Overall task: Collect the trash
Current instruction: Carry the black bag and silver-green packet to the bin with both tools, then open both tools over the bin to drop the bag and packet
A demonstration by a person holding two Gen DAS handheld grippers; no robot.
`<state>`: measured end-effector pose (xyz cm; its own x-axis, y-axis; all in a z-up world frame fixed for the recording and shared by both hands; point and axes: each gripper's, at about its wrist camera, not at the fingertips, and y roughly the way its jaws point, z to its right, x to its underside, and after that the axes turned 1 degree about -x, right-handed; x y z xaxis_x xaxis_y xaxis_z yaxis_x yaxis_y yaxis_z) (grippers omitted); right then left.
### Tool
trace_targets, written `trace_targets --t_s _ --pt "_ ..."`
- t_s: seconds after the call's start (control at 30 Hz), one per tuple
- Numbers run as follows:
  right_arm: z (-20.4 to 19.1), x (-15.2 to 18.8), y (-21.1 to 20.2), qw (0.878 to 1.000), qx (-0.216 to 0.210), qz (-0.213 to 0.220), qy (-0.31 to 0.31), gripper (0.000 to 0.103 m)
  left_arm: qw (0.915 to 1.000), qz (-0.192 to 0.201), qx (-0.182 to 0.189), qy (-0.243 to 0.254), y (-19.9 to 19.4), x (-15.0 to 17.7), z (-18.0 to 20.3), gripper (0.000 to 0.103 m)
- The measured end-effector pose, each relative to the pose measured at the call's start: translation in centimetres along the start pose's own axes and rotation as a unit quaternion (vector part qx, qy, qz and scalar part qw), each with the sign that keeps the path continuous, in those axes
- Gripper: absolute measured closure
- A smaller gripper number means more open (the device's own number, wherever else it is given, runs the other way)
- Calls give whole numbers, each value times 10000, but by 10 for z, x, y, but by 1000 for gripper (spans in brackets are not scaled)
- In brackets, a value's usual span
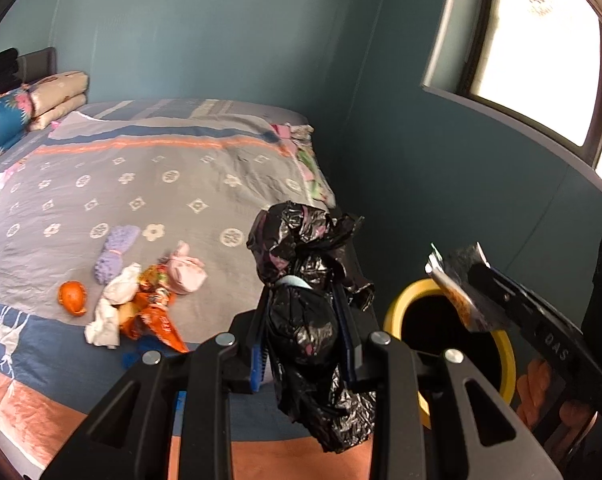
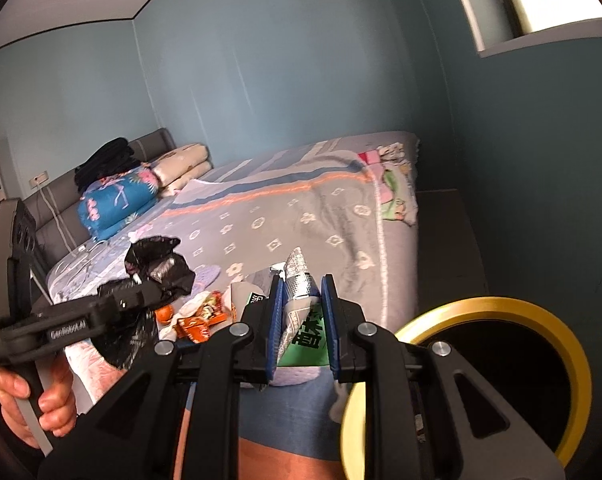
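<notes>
My left gripper [image 1: 305, 320] is shut on a crumpled black plastic bag [image 1: 301, 264] and holds it above the bed's near edge. It also shows in the right wrist view [image 2: 157, 268]. My right gripper [image 2: 301, 312] is shut on a silver and green snack wrapper [image 2: 301, 304] and holds it beside the yellow-rimmed bin [image 2: 501, 312]. In the left wrist view the wrapper [image 1: 457, 276] hangs over the bin's rim [image 1: 397, 312]. More trash lies on the bed: an orange peel [image 1: 73, 298], white tissue [image 1: 109, 312], an orange snack packet [image 1: 157, 316].
The bed [image 1: 173, 184] has a grey flowered cover, with a purple sock [image 1: 113, 254] and a pink sock [image 1: 185, 274] by the trash. Folded quilts [image 1: 41, 100] lie at the headboard. A teal wall and a window [image 1: 541, 40] stand behind the bin.
</notes>
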<state>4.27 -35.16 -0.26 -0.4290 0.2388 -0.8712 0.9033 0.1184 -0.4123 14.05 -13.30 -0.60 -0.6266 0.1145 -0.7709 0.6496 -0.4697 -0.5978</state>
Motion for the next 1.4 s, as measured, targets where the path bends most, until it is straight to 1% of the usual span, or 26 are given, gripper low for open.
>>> trace_targets --t_s 0.13,0.47,0.63,0.77,1.03,1.2,1.3,1.37,1.4 --pt "14 -1 -9 9995 266 95 103 84 9996 -69 170 209 8 1 23 76" --pt "60 2 -21 9961 653 173 560 84 9962 -294 407 706 35 6 77 76" --pt "81 6 -23 9939 811 183 722 84 9941 -468 561 806 51 9 98 76" --pt "97 12 -26 9916 932 164 885 84 9916 -621 611 956 65 16 115 76" --pt "126 19 -25 9863 1160 103 1164 84 9875 -811 846 1052 90 26 133 76" --pt "135 24 -28 9837 1269 107 1271 82 9855 -995 951 995 109 30 139 76" --pt "140 25 -27 9820 1328 108 1338 79 9840 -1014 1002 1072 116 32 140 75" --pt "142 25 -28 9806 1358 142 1409 72 9832 -1056 1056 1052 118 33 139 70" --pt "143 25 -28 9802 1360 156 1433 71 9828 -1066 1087 1042 119 33 139 69"
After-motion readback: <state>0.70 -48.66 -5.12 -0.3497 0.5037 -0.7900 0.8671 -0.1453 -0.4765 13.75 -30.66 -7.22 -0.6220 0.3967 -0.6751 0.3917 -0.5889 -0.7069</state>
